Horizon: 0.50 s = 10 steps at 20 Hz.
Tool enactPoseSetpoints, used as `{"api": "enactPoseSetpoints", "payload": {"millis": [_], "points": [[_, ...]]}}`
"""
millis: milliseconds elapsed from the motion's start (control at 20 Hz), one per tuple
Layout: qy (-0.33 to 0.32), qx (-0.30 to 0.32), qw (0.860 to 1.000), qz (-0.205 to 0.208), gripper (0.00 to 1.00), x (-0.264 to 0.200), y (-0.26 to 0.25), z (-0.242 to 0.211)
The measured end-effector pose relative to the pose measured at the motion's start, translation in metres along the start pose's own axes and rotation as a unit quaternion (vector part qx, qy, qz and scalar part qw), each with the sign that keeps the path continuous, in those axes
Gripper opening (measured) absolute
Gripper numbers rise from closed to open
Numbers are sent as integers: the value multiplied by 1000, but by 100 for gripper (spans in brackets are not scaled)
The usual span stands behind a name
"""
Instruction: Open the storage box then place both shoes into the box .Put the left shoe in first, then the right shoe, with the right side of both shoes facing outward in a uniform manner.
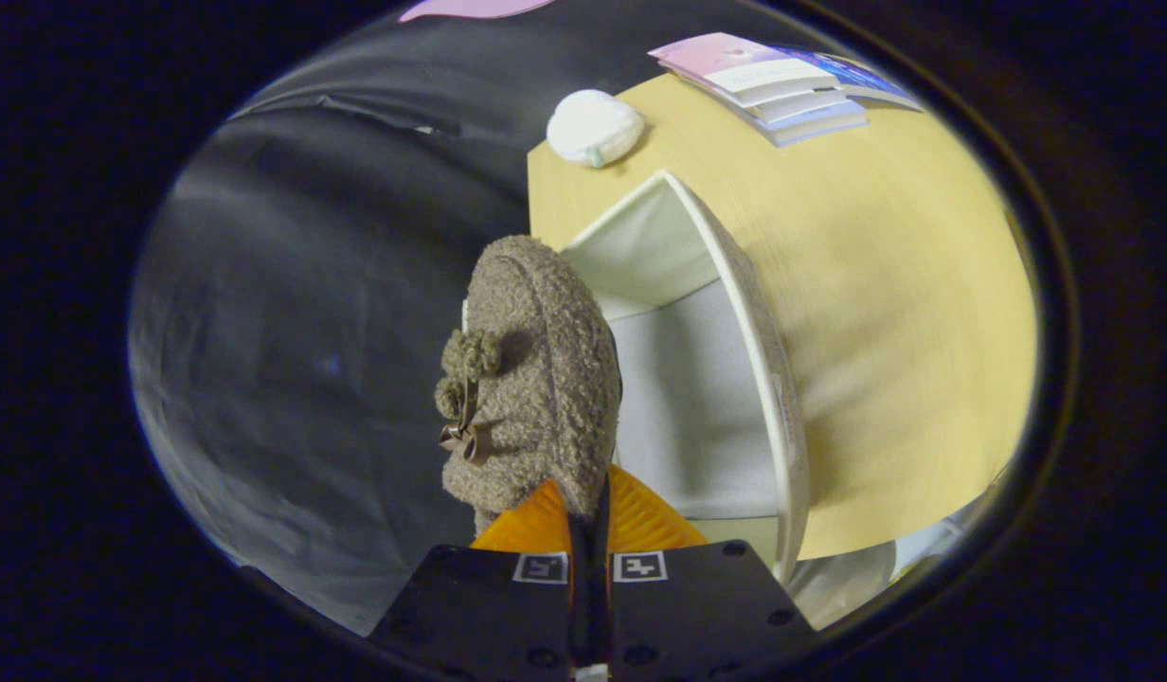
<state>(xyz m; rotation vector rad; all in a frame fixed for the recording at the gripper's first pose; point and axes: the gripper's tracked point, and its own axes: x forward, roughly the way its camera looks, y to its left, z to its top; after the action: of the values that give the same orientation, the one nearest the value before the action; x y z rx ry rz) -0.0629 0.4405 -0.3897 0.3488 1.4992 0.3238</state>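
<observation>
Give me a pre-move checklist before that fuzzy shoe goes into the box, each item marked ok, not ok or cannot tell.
1. Grip: gripper shut on the fuzzy brown shoe, fingers pinching its edge: ok.
2. Storage box open, opening facing the gripper: ok.
3. Box interior free of things: ok.
4. Shoe lined up with the opening: not ok, it sits beside the box's near edge.
5. This is the left shoe: cannot tell.
6. White round pad and booklets beyond the box, off the path: ok.

Fuzzy brown shoe (536, 379) (with pompoms) upright beside open white storage box (735, 379).
</observation>
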Motion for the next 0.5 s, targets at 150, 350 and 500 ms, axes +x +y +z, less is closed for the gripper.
{"api": "enactPoseSetpoints", "payload": {"millis": [150,350,500], "points": [[5,-5,1000,-30,4,22,-5,-7],[11,-19,996,-85,4,49,-18,-11],[20,-26,993,-115,4,65,-22,-14]]}}
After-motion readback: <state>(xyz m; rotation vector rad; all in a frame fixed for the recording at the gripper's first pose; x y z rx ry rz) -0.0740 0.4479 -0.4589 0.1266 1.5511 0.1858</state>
